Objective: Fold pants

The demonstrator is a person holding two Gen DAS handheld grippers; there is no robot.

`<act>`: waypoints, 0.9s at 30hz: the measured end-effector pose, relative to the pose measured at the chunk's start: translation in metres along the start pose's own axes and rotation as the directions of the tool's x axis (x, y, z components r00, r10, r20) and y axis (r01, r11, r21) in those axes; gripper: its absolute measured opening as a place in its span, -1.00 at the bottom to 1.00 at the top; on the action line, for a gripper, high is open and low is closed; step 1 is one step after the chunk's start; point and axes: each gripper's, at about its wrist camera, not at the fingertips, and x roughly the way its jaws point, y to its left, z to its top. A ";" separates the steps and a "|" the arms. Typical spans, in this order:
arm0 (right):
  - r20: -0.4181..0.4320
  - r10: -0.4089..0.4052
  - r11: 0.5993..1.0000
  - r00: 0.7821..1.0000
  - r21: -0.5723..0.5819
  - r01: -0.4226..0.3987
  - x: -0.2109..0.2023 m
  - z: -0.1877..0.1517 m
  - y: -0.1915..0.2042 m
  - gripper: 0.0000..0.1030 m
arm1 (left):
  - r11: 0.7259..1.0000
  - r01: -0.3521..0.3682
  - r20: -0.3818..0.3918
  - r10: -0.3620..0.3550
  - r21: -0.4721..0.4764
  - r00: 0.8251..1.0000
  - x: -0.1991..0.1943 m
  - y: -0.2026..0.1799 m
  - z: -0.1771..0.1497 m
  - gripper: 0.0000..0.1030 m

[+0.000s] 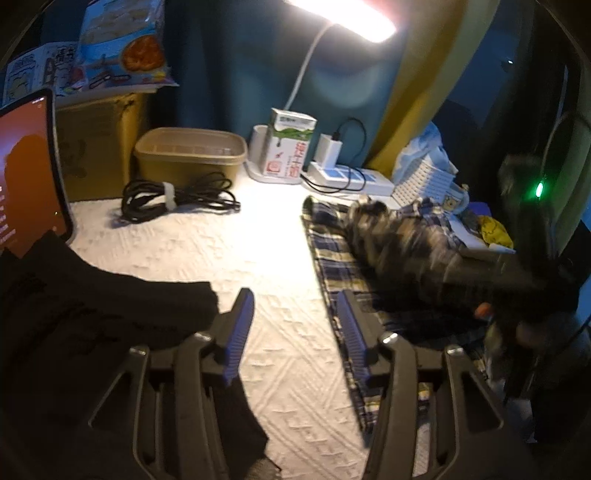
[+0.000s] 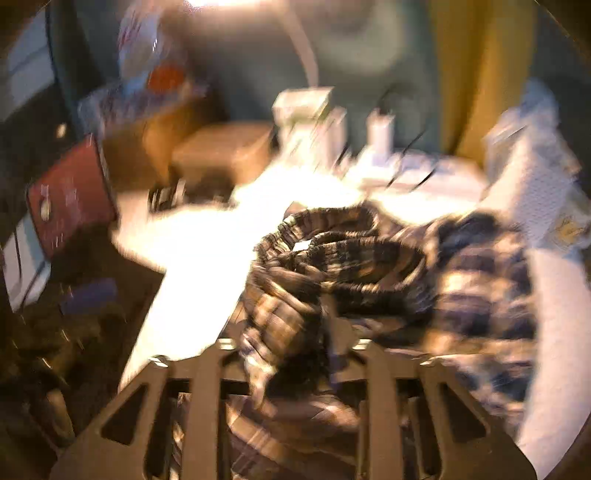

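Plaid pants [image 1: 343, 258] in blue, yellow and white lie on the white textured table [image 1: 236, 251] at the right. My left gripper [image 1: 295, 332] is open and empty above the table, just left of the pants' edge. My right gripper [image 2: 291, 332] is shut on a bunch of the plaid pants [image 2: 369, 266], with the gathered waistband in front of it. The right wrist view is blurred by motion. In the left wrist view the right gripper [image 1: 491, 291] shows as a dark blur over the pants.
A black garment [image 1: 74, 314] lies at the left under a tablet [image 1: 29, 170]. At the back stand a coiled black cable [image 1: 173, 195], a tan tub [image 1: 192, 151], a milk carton [image 1: 288, 144], a power strip [image 1: 351, 177] and a lit lamp [image 1: 343, 14].
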 end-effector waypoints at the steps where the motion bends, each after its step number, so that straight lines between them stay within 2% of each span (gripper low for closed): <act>1: 0.000 0.009 1.000 1.000 -0.013 -0.009 0.000 -0.004 0.005 0.28 | 1.000 -0.001 0.003 0.001 0.000 1.000 -0.001 0.001 0.001 0.10; 2: -0.001 0.018 0.999 1.000 -0.037 -0.018 -0.002 -0.008 0.011 0.37 | 1.000 -0.003 0.006 0.003 0.001 1.000 -0.002 0.001 0.002 0.18; 5: 0.006 0.059 0.996 0.998 -0.072 -0.059 -0.012 -0.016 0.015 0.38 | 1.000 0.001 0.007 -0.002 0.005 1.000 -0.001 -0.001 0.005 0.27; 8: 0.030 0.054 0.995 0.998 -0.087 -0.051 -0.030 -0.023 0.011 0.38 | 0.999 0.020 -0.002 -0.020 0.039 1.000 0.006 -0.014 0.010 0.30; 11: 0.067 0.026 0.998 0.997 -0.057 -0.022 -0.050 -0.032 -0.010 0.38 | 0.995 0.053 -0.005 -0.053 0.082 0.999 0.015 -0.033 0.017 0.30; 15: 0.099 -0.049 0.999 0.994 0.009 0.049 -0.064 -0.044 -0.049 0.38 | 0.980 0.095 -0.024 -0.093 0.176 0.995 0.036 -0.066 0.029 0.31; 20: 0.121 -0.133 0.987 0.984 0.111 0.120 -0.078 -0.053 -0.100 0.38 | 0.947 0.118 -0.074 -0.100 0.300 0.992 0.070 -0.108 0.045 0.31; 27: 0.155 -0.185 0.974 0.970 0.162 0.160 -0.087 -0.048 -0.144 0.38 | 0.870 0.126 -0.093 -0.092 0.478 0.991 0.111 -0.150 0.059 0.31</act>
